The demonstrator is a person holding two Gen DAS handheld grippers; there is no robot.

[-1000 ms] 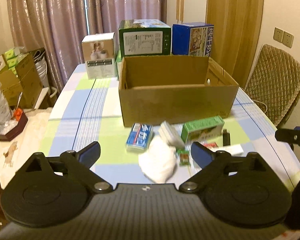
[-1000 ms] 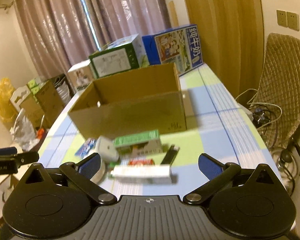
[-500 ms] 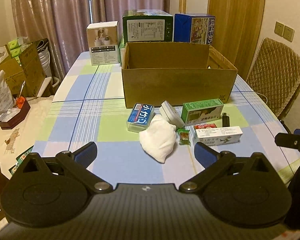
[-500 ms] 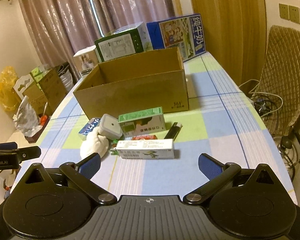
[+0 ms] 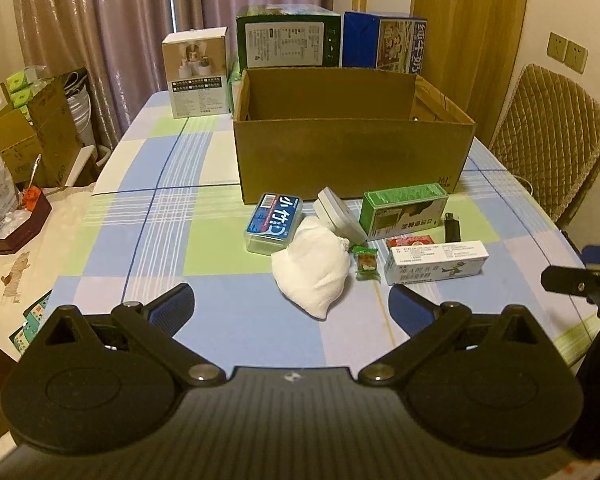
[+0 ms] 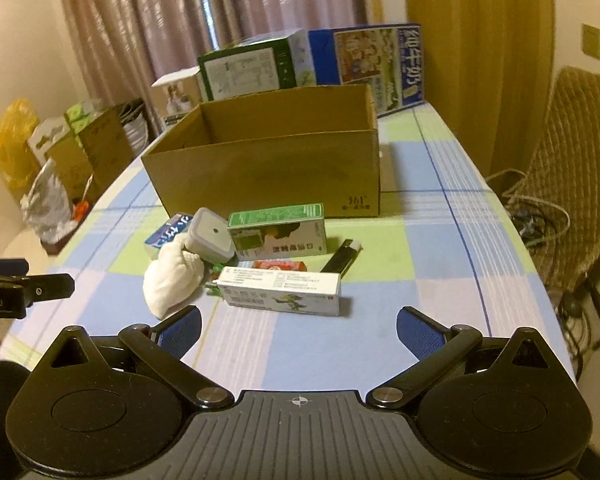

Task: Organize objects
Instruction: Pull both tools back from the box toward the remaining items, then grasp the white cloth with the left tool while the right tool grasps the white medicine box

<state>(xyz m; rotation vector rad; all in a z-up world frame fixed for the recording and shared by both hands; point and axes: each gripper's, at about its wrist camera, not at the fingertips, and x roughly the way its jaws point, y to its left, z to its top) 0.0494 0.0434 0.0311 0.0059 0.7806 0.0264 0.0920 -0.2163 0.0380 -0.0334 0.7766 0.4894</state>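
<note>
An open brown cardboard box (image 5: 354,156) (image 6: 268,172) stands mid-table. In front of it lie a blue card box (image 5: 274,222), a white cloth pouch (image 5: 312,268) (image 6: 172,276), a grey-white square container (image 5: 338,212) (image 6: 212,236), a green carton (image 5: 402,210) (image 6: 278,230), a white medicine box (image 5: 436,262) (image 6: 280,290), a red packet (image 5: 412,241), a small green candy (image 5: 366,262) and a black lighter (image 5: 452,226) (image 6: 342,256). My left gripper (image 5: 290,308) is open, hovering just short of the pouch. My right gripper (image 6: 298,328) is open, near the white medicine box.
A white box (image 5: 196,76), a green carton (image 5: 288,38) and a blue milk carton (image 5: 384,42) stand behind the cardboard box. A quilted chair (image 5: 548,148) is at the right. Cardboard boxes and bags (image 5: 24,140) crowd the floor at the left. Cables (image 6: 540,216) lie by the chair.
Both grippers have pulled back and steadied. The items now look sharper and sit farther ahead in both views. Both grippers stay open and nothing on the table has moved.
</note>
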